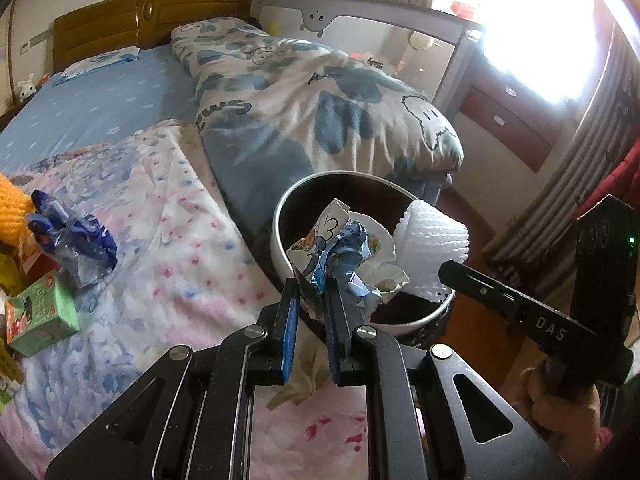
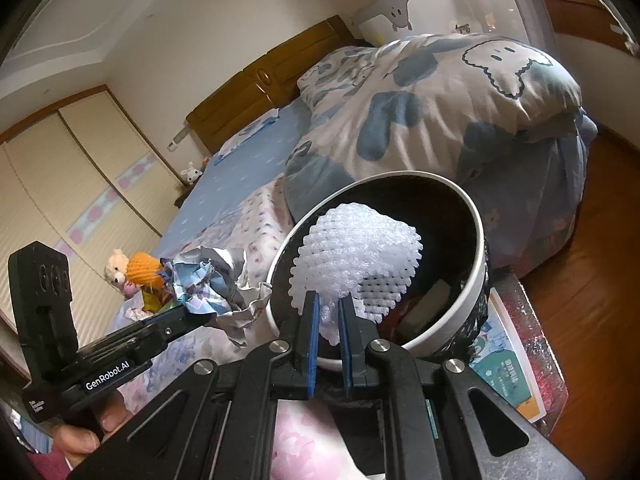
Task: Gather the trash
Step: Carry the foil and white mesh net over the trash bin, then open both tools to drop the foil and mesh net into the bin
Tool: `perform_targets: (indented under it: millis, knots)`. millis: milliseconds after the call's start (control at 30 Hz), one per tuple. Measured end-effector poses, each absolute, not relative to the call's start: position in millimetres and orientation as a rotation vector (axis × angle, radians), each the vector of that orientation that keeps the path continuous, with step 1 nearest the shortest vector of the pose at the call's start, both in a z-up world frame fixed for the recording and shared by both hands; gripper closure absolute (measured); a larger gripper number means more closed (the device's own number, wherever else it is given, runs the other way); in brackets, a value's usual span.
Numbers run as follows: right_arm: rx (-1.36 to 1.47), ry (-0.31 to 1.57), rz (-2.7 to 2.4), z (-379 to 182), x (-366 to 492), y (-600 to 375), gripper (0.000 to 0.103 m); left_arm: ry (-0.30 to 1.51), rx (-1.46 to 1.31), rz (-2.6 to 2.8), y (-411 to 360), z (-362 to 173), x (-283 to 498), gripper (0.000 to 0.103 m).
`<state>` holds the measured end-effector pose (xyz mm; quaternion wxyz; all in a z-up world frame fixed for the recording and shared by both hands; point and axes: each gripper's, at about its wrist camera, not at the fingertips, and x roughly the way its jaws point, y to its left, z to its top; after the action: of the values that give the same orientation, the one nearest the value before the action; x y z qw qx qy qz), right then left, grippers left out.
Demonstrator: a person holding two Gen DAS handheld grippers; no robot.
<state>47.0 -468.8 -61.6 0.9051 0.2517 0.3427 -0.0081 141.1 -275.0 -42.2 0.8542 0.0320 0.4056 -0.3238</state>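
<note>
On the far left of the left wrist view, a green carton (image 1: 44, 312) and a crumpled blue-and-clear plastic wrapper (image 1: 70, 240) are seen lying on the flowered bedspread (image 1: 168, 240), with something orange (image 1: 14, 204) just beyond them at the frame edge. Further back, a blue sheet and a wooden headboard (image 1: 152, 16) are visible, and a rolled quilt with blue cartoon prints (image 1: 320, 112) is laid along the right side of the bed.

At the centre, the left gripper (image 1: 314, 292) is seen pinching a crumpled printed paper wrapper (image 1: 344, 248), which is held over the open mouth of a white-rimmed bin with a dark inside (image 1: 280, 248). The bin is placed just beside the bed edge. To the right of the paper, a white foam fruit net (image 1: 432, 240) is held over the same bin by the right gripper (image 1: 444, 270), whose black body is gripped by a hand (image 1: 560, 396) at the lower right.

In the right wrist view, the left gripper (image 2: 200, 316) is seen at the left with the crumpled paper (image 2: 216, 280) in its grip, near the bin's rim. A plush bear (image 2: 116, 270) and the orange item are seen behind it on the bed. At the centre, the right gripper (image 2: 328, 308) is pressed together on the lower edge of the foam net (image 2: 356, 256), which hangs within the bin's opening (image 2: 476, 232). A pale boxy object (image 2: 428, 304) is seen lying inside the bin. A printed sheet (image 2: 508, 372) is seen under the bin on the right, on the wooden floor (image 2: 592, 280).
</note>
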Motion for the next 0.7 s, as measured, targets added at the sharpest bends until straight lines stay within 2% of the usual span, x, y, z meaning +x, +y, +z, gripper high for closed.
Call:
perform_targets:
  millis: [633,667,700]
  knots:
    - [0.537,0.736,-0.044,-72,61,-489,0.093,0.897,0.089,-0.681,-306,-54,157,0.091]
    - [0.539,0.737,-0.046,-72,61,-490,0.089,0.900,0.090,-0.678,-307,-54,157,0.089]
    - [0.538,0.740,-0.050,-72,62,-491,0.089,0.904,0.089,-0.679,-307,-55,158,0.085]
